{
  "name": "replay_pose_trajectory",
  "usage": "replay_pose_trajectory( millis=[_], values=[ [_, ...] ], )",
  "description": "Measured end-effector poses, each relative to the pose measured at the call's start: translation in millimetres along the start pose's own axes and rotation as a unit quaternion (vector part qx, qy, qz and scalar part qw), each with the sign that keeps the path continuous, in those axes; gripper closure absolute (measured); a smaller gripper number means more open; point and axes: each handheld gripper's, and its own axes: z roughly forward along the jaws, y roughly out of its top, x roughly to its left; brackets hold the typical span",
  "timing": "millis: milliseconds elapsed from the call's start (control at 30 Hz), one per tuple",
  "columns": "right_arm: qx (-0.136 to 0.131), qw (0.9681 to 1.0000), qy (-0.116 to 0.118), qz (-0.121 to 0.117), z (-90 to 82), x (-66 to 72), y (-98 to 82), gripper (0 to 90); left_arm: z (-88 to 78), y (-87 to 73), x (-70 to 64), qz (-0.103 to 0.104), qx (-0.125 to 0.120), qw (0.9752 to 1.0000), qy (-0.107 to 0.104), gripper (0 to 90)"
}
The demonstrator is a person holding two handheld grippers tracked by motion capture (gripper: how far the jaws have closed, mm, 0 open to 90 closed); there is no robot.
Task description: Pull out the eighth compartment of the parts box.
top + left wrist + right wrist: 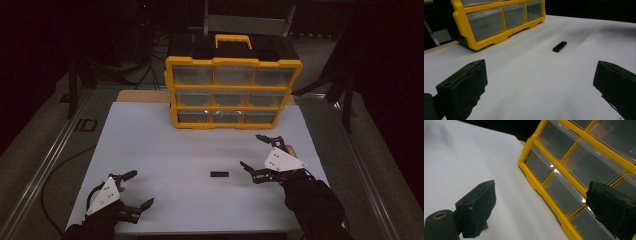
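Note:
A small black bar [219,174] lies flat on the white table top [165,150], and farther off in the left gripper view as the black bar [559,46]. My left gripper [138,189] rests open at the front left, well to the left of the bar, nothing between its jaws [540,85]. My right gripper [256,151] is open just right of the bar, jaws spread wide and empty [544,212], facing the yellow drawer cabinet [579,167].
The yellow organiser [231,91] with clear drawers and a yellow carry handle stands at the back middle of the table; its lower drawers look shut. Metal rails run along both table sides. Dark gear and cables sit behind.

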Motion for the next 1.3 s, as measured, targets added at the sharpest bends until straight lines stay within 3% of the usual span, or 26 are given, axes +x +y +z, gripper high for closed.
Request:
replay_pose_trajectory(
  millis=[133, 567, 1300],
  values=[
    [0.008, 0.9997, -0.004, -0.025, 8.4, -2.9, 0.7, 9.1, -0.1, -0.1, 0.1, -0.001, 0.000, 1.0000, 0.001, 0.0],
    [0.005, 0.9974, -0.007, -0.071, 28.8, -8.7, 4.6, 10.8, -0.3, -0.1, 0.2, -0.001, -0.001, 1.0000, 0.001, 0.0],
    [0.019, 0.9928, 0.006, -0.118, 68.5, -6.2, 11.6, 12.6, -0.6, -0.5, 0.4, -0.003, -0.006, 1.0000, -0.003, 0.0]
  ],
)
